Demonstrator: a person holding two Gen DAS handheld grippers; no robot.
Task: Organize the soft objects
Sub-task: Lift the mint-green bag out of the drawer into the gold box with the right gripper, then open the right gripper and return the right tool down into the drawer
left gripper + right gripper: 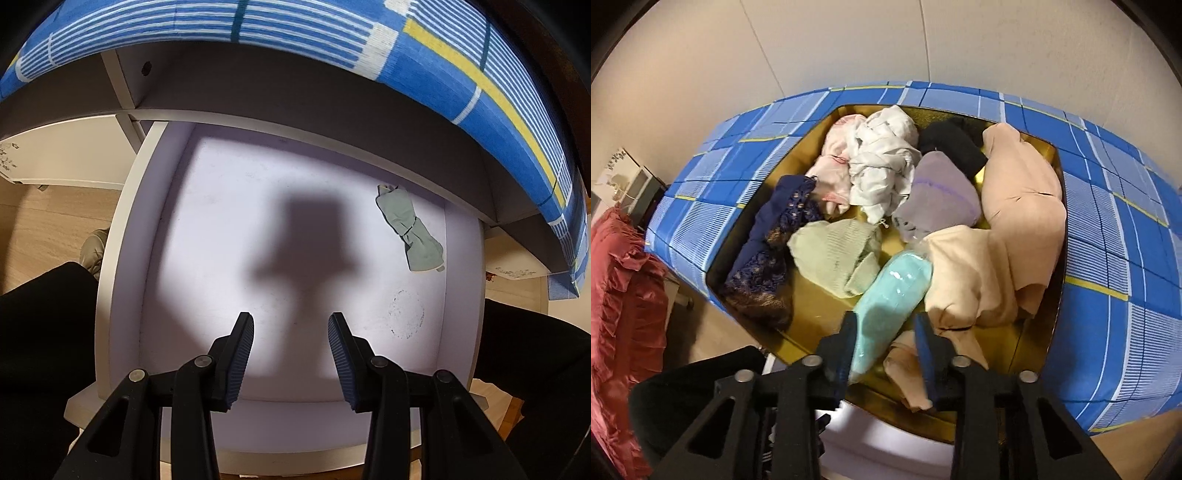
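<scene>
In the left wrist view my left gripper (290, 325) is open and empty above a white open drawer (122, 236). A small grey-green folded cloth (410, 229) lies at the drawer's far right. In the right wrist view my right gripper (886, 328) is open over a gold tray (1030, 354) full of soft items. A turquoise bundle in clear plastic (890, 295) lies between its fingers, not squeezed. Around it lie a pale green knit piece (834, 254), beige cloths (979, 273), a lilac cloth (938, 195), a white cloth (882, 162) and a navy lace cloth (775, 240).
The tray sits on a bed with a blue checked sheet (1115, 229), whose edge overhangs the drawer (443, 62). A red ruffled pillow (620, 295) is at the left. A black cloth (953, 144) and pink cloth (831, 162) lie at the tray's back. Wooden floor (44, 221) lies left of the drawer.
</scene>
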